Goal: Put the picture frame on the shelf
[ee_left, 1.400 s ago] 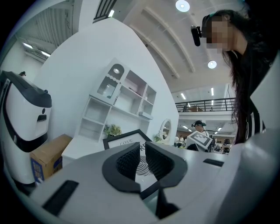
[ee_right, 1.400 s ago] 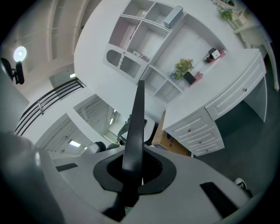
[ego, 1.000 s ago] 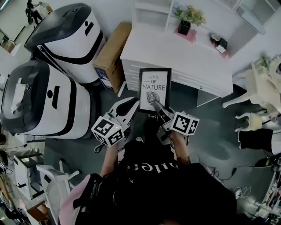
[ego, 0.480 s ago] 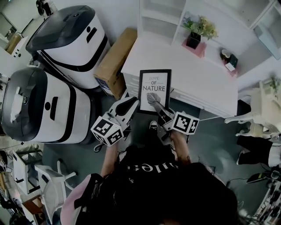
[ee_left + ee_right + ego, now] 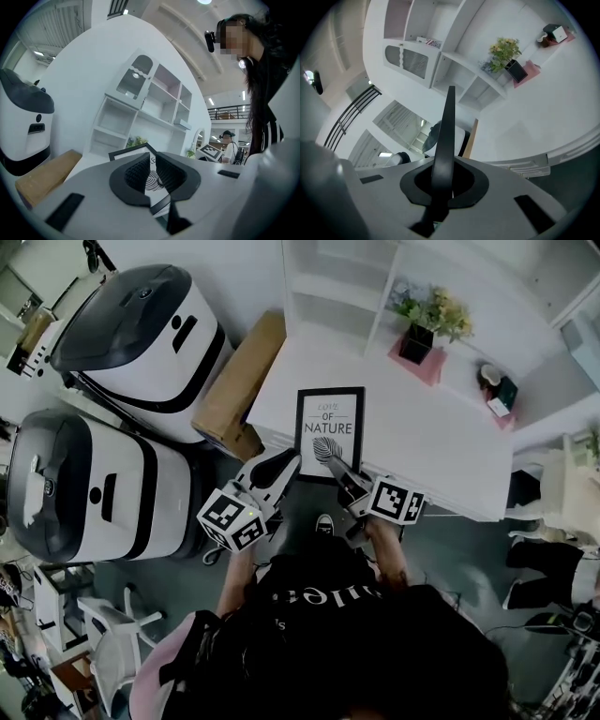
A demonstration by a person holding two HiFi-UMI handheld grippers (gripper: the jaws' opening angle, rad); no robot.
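Right hand-held gripper (image 5: 332, 459): clamped shut on the lower right edge of the picture frame (image 5: 330, 420), which stands upright ahead of it.
Left hand-held gripper (image 5: 285, 463): jaws slightly apart, tips against the frame's lower left corner, nothing pinched.
Change: a second ago the frame hung short of the worktop (image 5: 431, 432); now it hangs above it.
Shelf (image 5: 328, 287): ahead of both grippers, nearer than before.
Meaning: approach nearly done; lifting and placing remain.

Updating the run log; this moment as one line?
right hand-held gripper: shut on picture frame | left hand-held gripper: at frame corner | shelf: frame not yet placed
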